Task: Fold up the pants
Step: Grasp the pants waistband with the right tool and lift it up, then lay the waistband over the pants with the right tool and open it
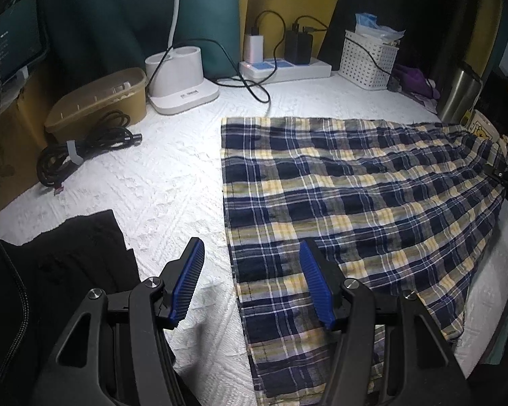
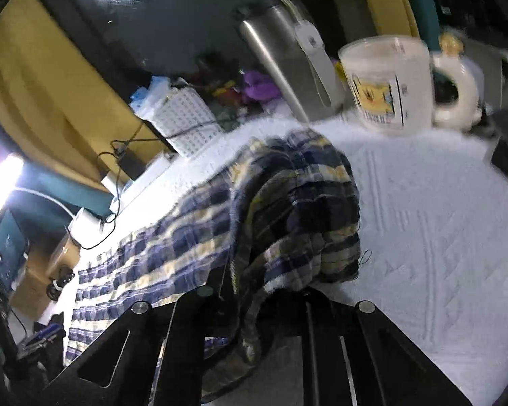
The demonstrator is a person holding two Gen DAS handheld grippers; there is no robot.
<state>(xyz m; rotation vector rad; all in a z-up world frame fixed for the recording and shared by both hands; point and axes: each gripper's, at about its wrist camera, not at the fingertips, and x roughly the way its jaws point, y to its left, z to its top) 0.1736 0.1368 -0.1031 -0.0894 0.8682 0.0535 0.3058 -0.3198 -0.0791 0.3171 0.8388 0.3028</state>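
Note:
The plaid pants, navy, yellow and white, lie spread on the white textured table cover. My left gripper is open, its blue-padded fingers straddling the pants' near left edge just above the cloth. In the right wrist view my right gripper is shut on the pants; the bunched end is lifted and drapes over the fingers, hiding the tips. The rest of the cloth trails left along the table.
At the back stand a tan tub, a coiled black cable, a white lamp base, a power strip and a white basket. A steel bottle and a mug stand near the right end. Black cloth lies front left.

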